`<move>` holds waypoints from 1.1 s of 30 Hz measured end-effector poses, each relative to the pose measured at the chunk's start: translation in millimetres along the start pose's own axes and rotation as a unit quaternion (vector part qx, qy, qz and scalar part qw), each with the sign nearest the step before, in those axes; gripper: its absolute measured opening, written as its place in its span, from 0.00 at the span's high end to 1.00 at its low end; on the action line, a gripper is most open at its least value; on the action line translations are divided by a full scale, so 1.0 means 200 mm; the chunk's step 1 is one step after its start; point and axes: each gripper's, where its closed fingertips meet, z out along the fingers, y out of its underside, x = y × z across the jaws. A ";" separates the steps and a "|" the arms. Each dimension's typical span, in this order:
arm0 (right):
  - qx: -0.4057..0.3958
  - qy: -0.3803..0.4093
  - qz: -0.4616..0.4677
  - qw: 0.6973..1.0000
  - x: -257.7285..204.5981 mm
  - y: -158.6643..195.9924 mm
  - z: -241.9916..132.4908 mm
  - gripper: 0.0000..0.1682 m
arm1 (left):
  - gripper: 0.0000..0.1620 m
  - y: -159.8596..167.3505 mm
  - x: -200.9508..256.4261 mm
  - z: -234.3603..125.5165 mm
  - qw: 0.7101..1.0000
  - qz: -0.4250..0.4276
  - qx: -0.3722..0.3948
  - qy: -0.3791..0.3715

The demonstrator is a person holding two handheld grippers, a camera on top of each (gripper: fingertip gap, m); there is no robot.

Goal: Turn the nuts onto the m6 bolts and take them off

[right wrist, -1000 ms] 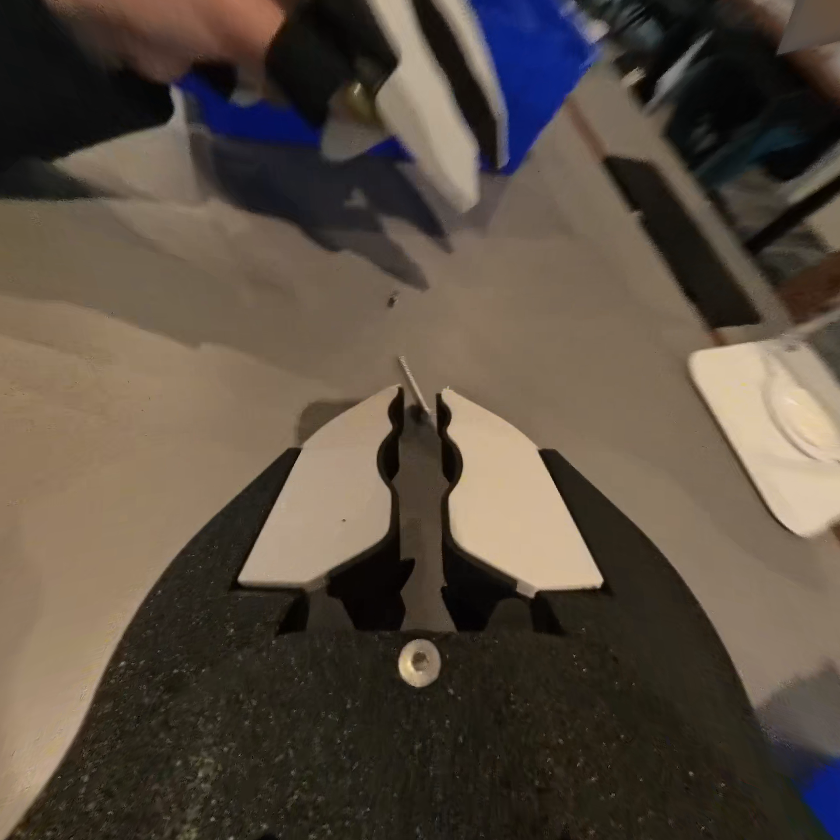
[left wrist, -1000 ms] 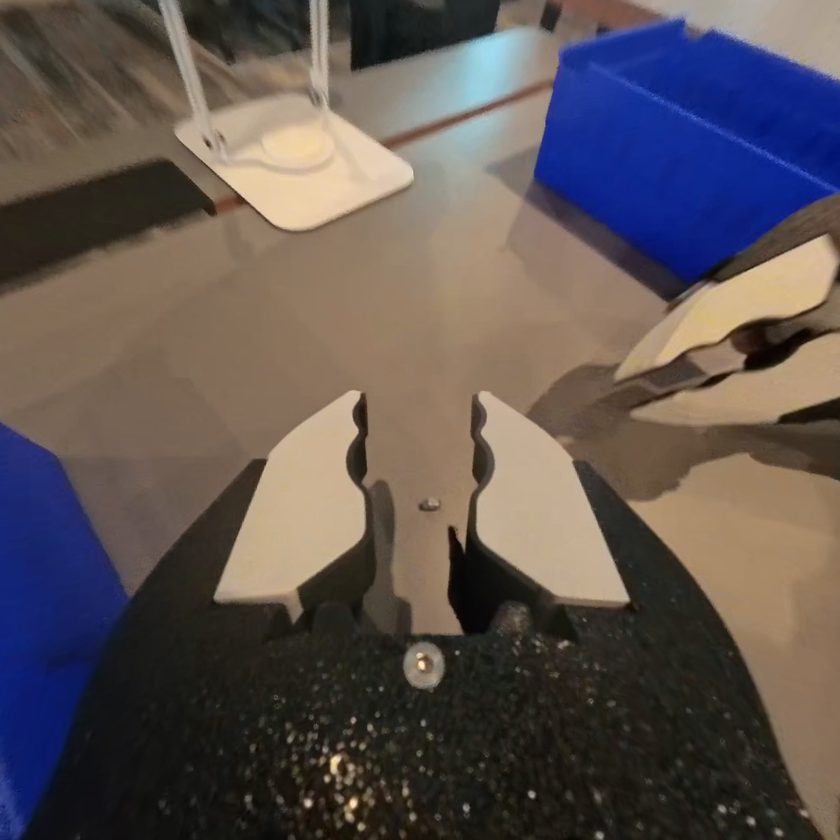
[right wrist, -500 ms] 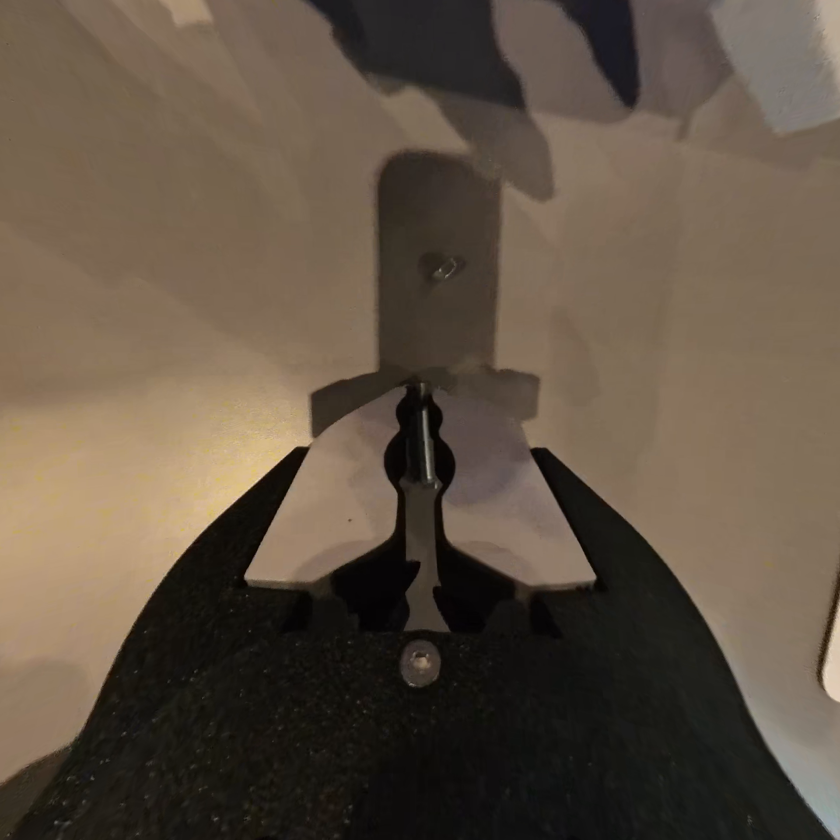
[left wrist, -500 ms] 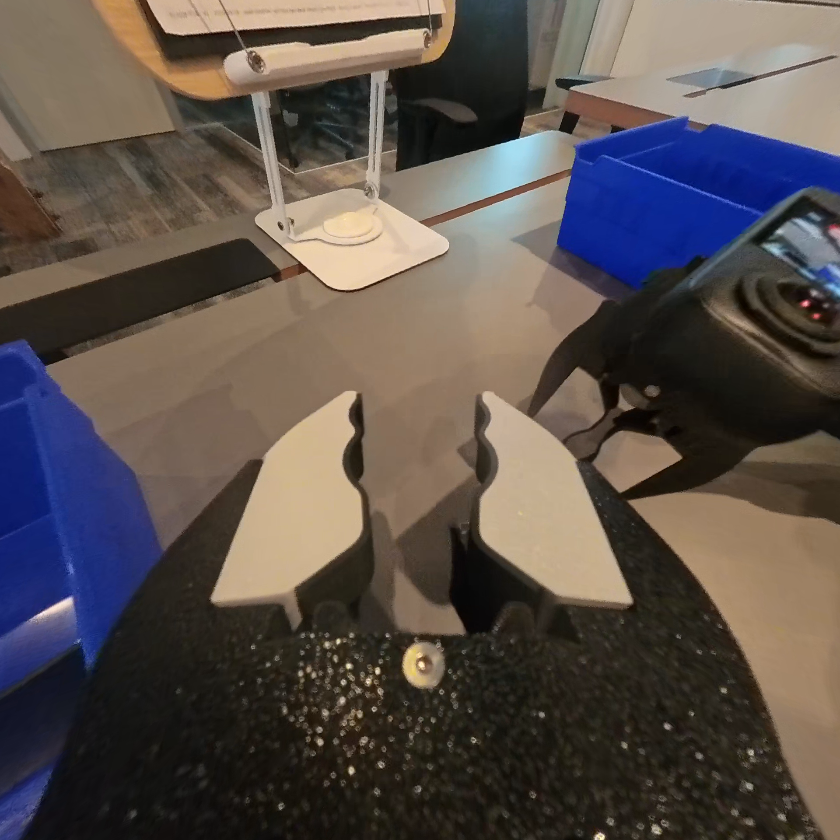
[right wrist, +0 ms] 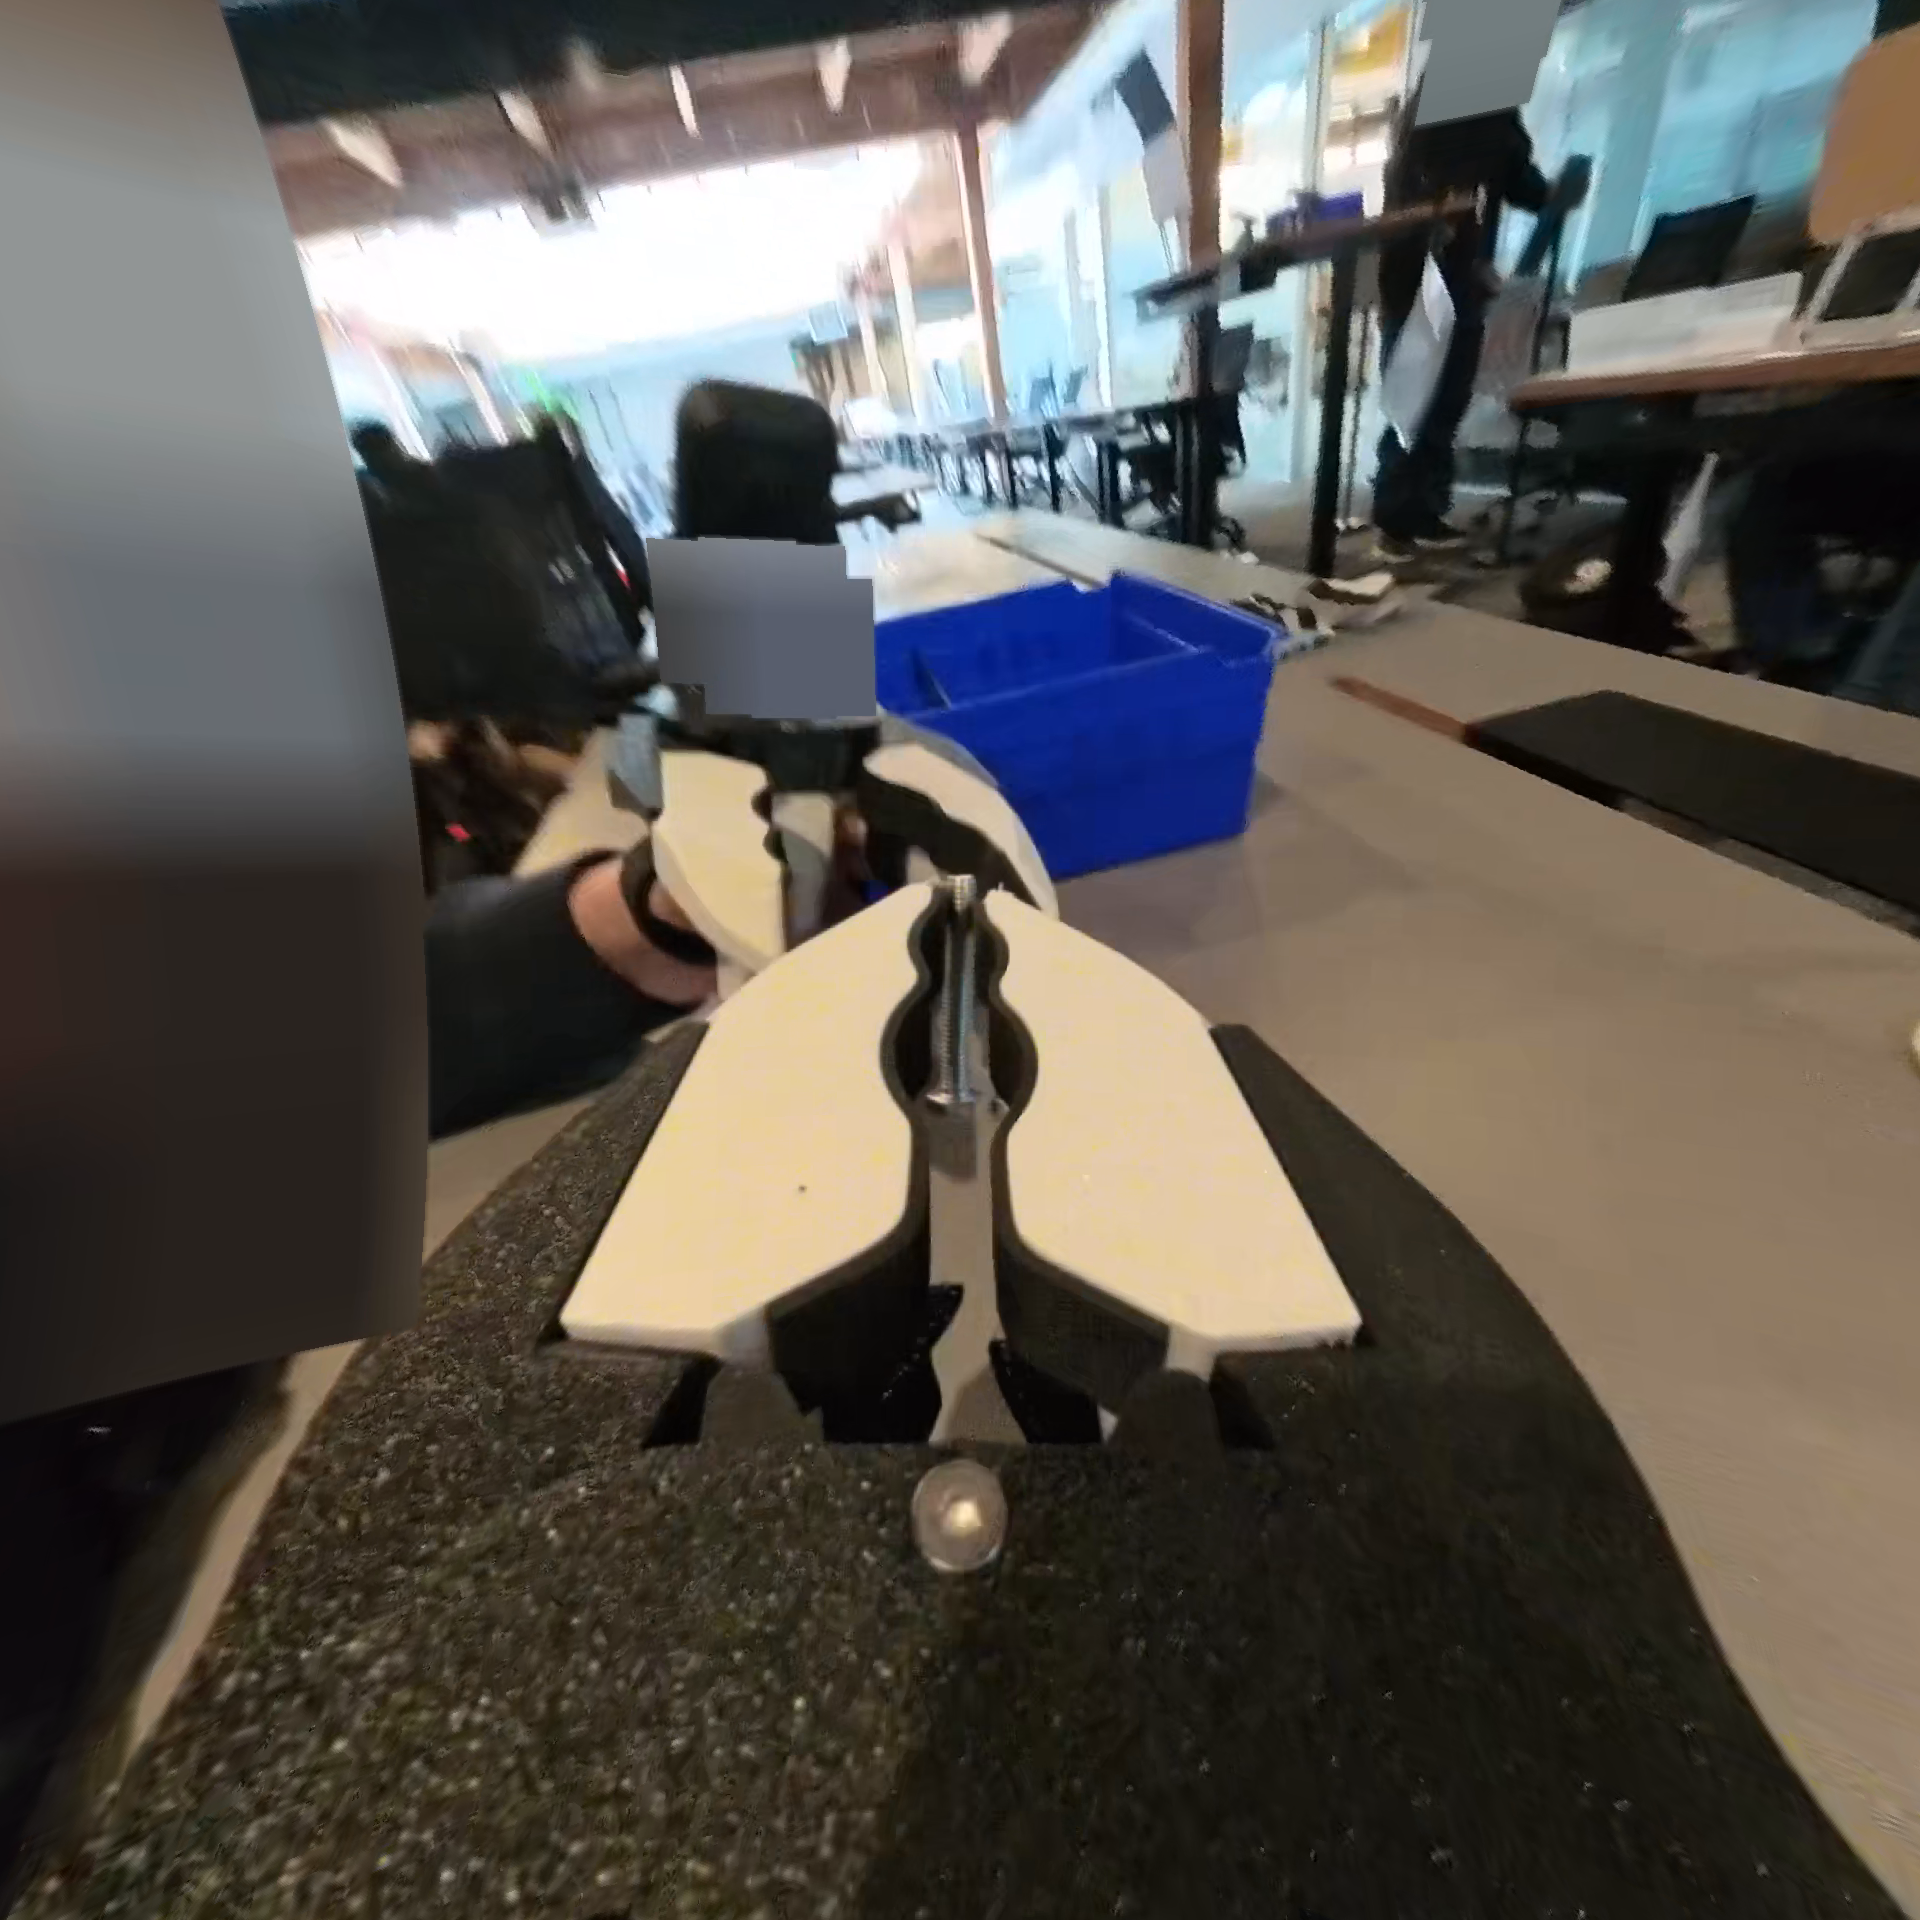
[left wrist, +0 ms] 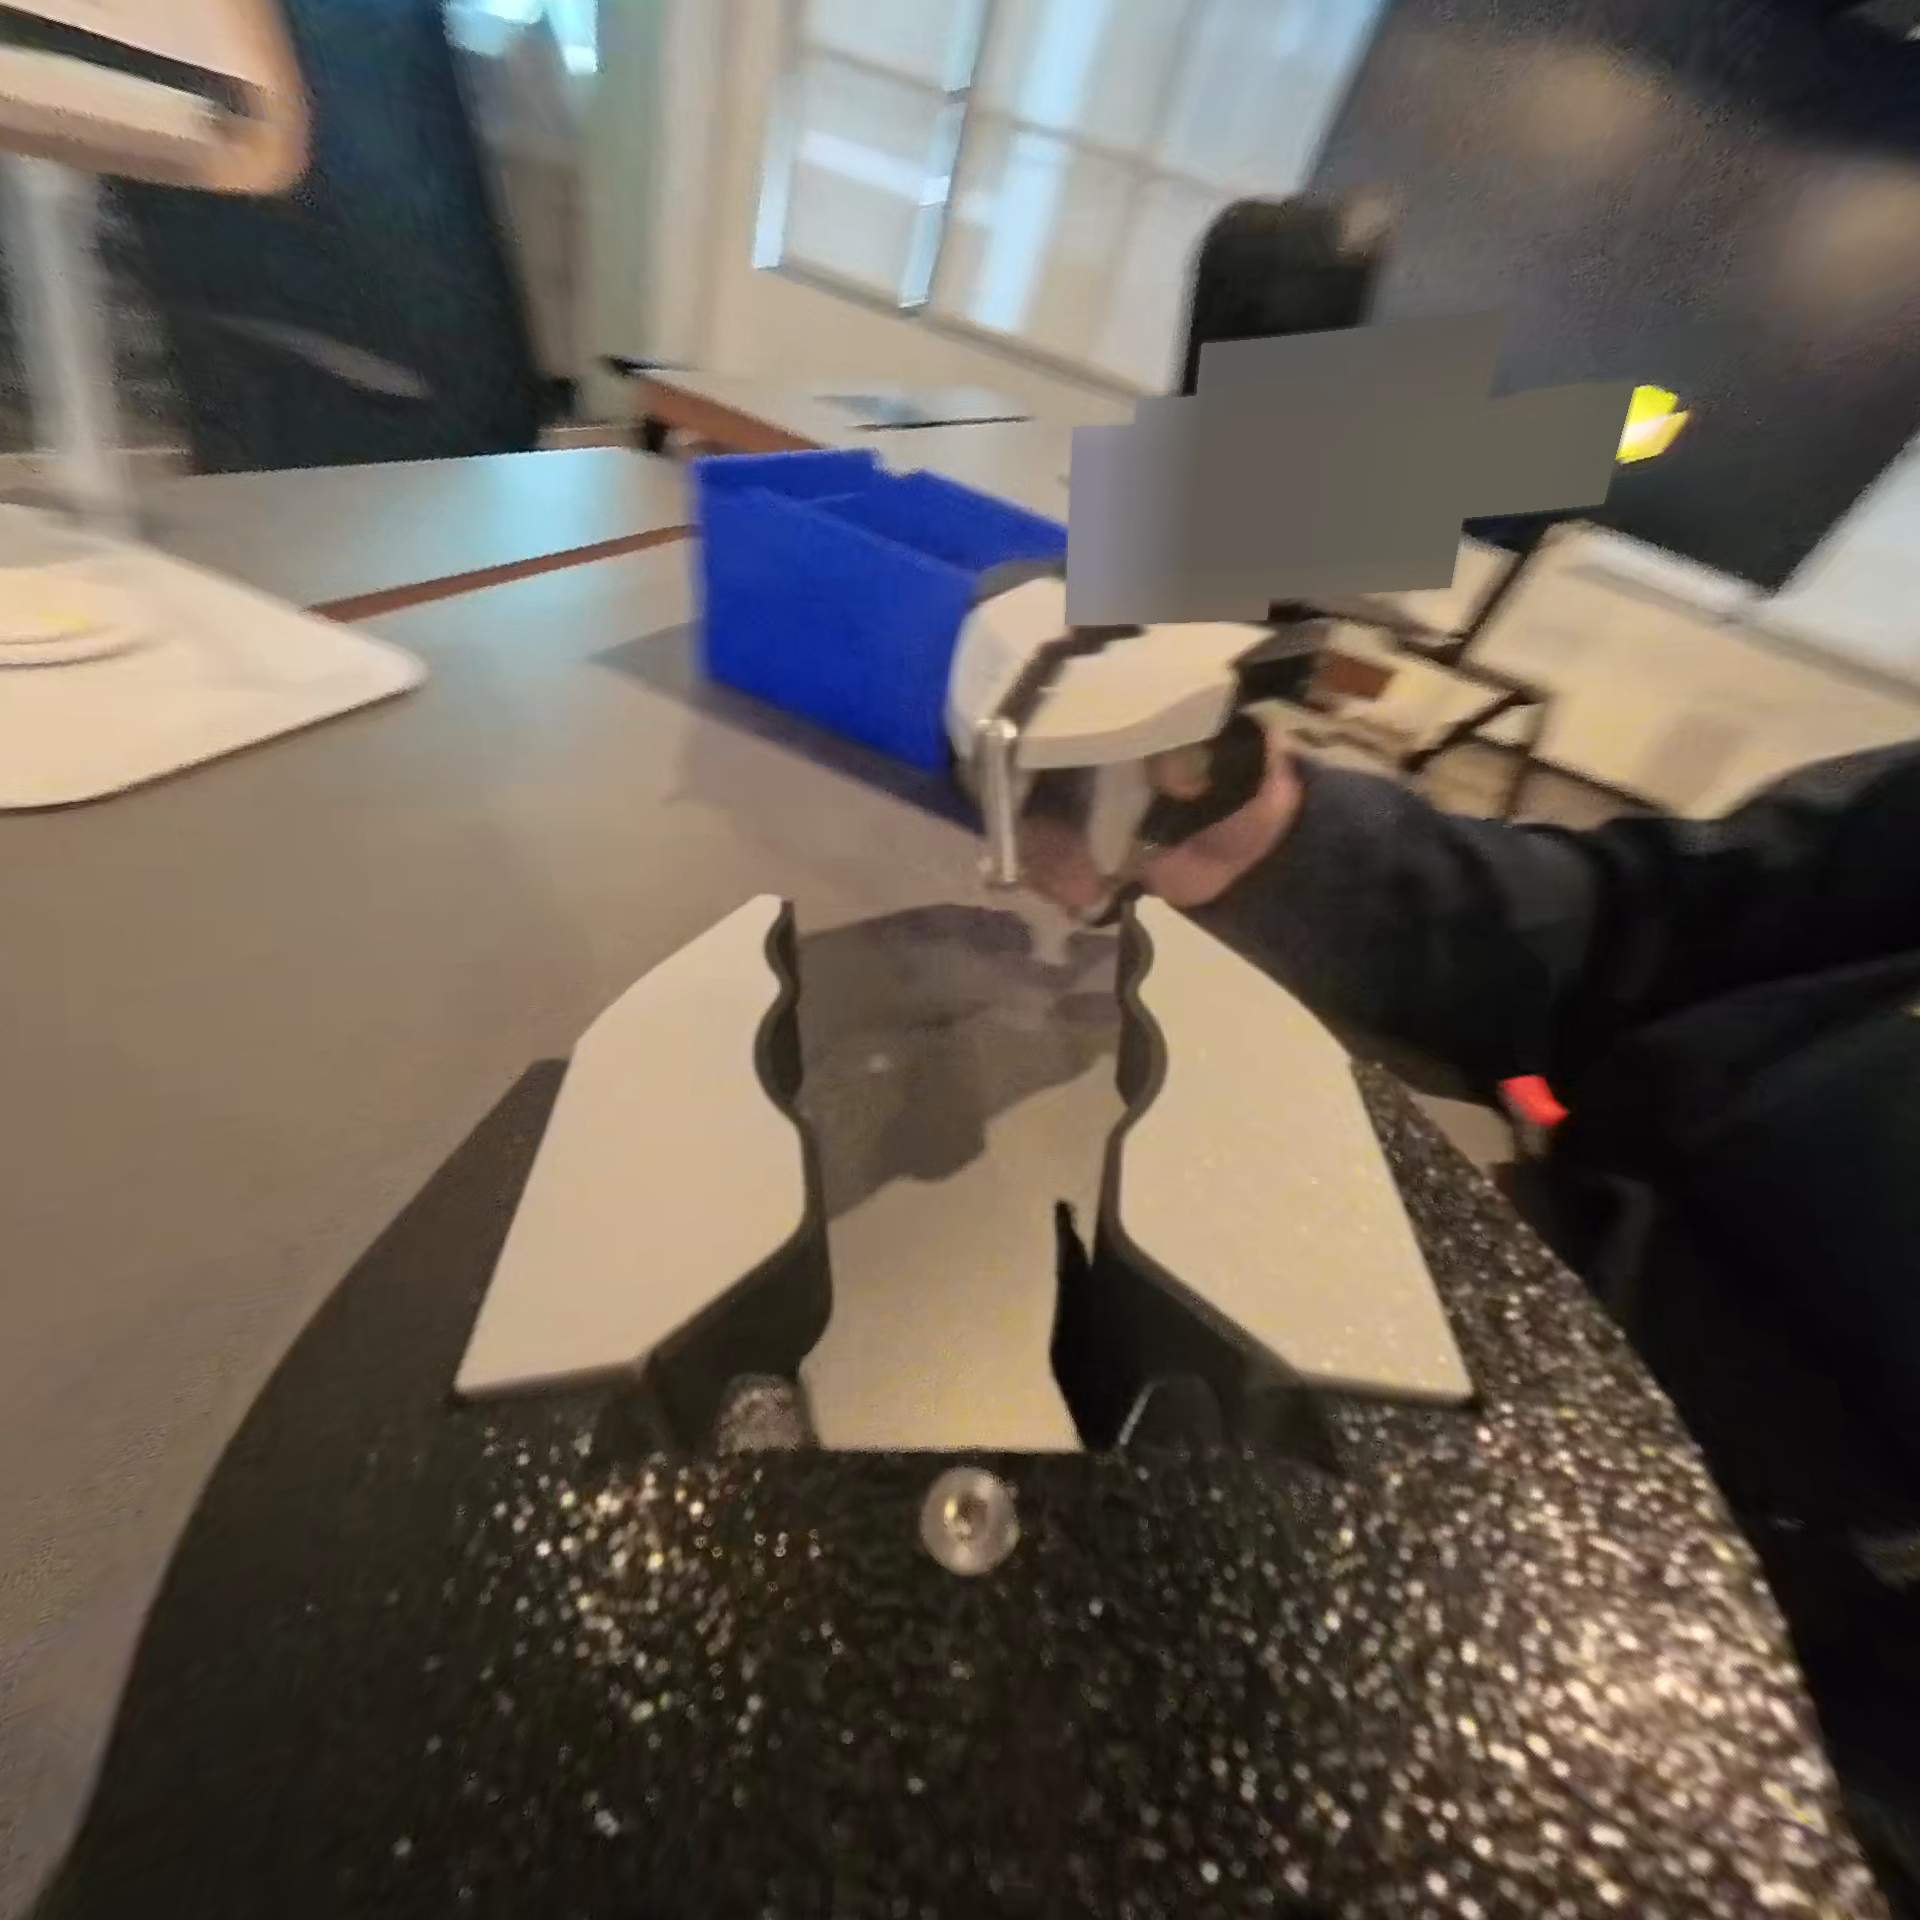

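My right gripper [right wrist: 961, 899] is shut on a silver M6 bolt [right wrist: 958, 1003] that lies along the gap between its jaws, held above the grey table [right wrist: 1507, 1039]. In the left wrist view the right gripper [left wrist: 992, 732] shows ahead with the bolt [left wrist: 1003, 805] hanging down from its tips, just above the table. My left gripper [left wrist: 956, 930] is open and empty, low over the table and pointing at the bolt. It also shows in the right wrist view [right wrist: 821, 831], just beyond the bolt's tip. I see no nut clearly.
A blue bin [left wrist: 842, 613] stands behind the right gripper. A second blue bin [right wrist: 1101, 727] sits behind the left gripper. A white stand base [left wrist: 177, 675] is at far left. A black strip [right wrist: 1714, 769] lies on the table. A person [right wrist: 1444, 312] stands in the background. Both grippers' tips are close together, under 4 cm apart.
My right gripper closed on the bolt, lifted it off the table and levelled out. My left gripper stayed open and swung right to face the bolt. The nut left its gap.
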 end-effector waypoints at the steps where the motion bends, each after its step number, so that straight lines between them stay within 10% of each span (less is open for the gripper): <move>1: 0.012 -0.009 0.015 1.000 -0.01 0.00 -0.01 0.97 | 0.63 0.01 0.04 0.03 0.999 -0.011 0.004 0.031; 6: 0.016 -0.032 0.027 0.999 -0.07 0.05 0.00 0.97 | 0.64 0.11 0.13 0.14 0.997 -0.008 -0.034 0.074; 15: 0.004 -0.048 -0.003 0.999 -0.11 0.06 -0.01 0.97 | 0.97 0.11 0.11 0.18 0.998 0.042 -0.031 0.017; 22: -0.055 -0.015 -0.070 0.996 -0.09 0.11 -0.02 0.86 | 0.97 0.23 0.07 0.17 0.985 0.115 -0.124 -0.026; 33: -0.089 -0.016 -0.092 0.992 -0.09 0.18 -0.01 1.00 | 0.97 0.29 0.09 0.17 0.982 0.115 -0.152 0.002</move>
